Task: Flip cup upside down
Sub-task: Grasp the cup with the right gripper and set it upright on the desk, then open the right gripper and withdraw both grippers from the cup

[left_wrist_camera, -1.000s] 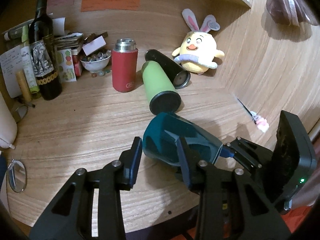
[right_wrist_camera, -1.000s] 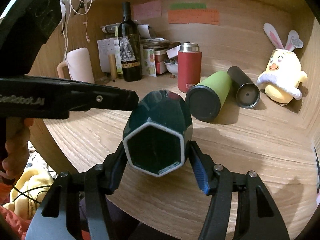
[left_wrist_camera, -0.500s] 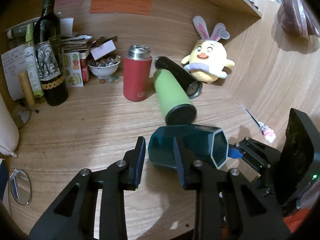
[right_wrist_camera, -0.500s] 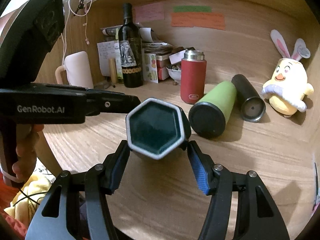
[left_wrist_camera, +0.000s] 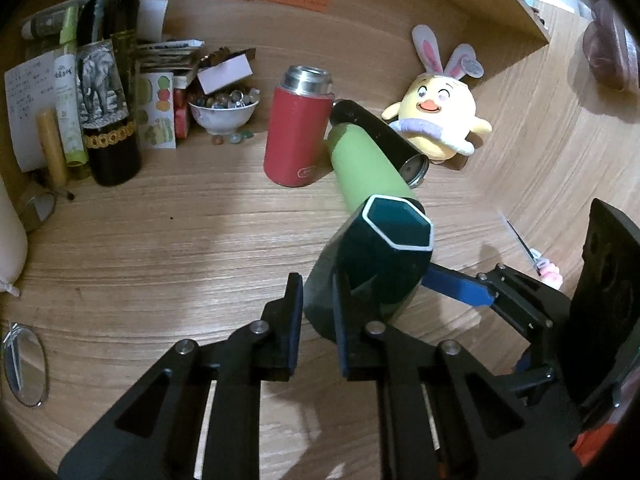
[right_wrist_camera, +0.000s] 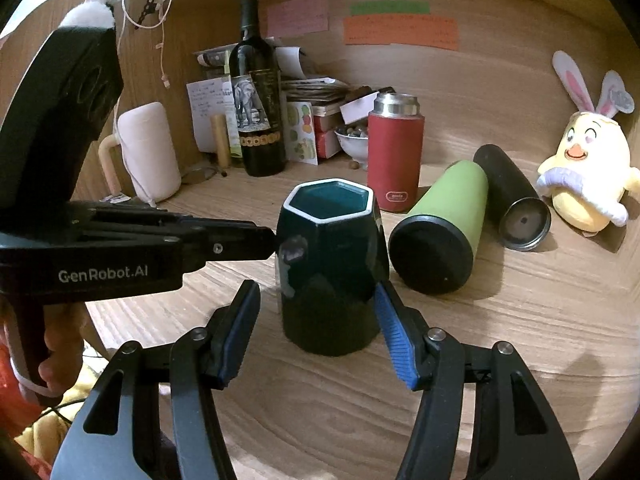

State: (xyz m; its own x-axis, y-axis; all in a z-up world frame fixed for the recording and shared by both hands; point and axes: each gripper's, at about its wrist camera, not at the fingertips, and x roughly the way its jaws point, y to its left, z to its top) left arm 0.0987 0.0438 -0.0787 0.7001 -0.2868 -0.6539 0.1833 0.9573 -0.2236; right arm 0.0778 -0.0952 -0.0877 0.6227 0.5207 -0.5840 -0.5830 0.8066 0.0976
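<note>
Clearly the right gripper (right_wrist_camera: 318, 332) has its fingers (right_wrist_camera: 394, 334) released either side of the dark teal cup (right_wrist_camera: 330, 264), upright on the table (right_wrist_camera: 500, 340); the left gripper (left_wrist_camera: 316, 322) fingers look clenched beside its wall, near a green bottle (right_wrist_camera: 442, 228).

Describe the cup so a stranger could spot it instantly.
On the wooden desk, in front of the red flask and the lying green bottle, stands the cup, mouth up. Unlike those round containers, it is dark teal, faceted, with a white hexagonal rim.
</note>
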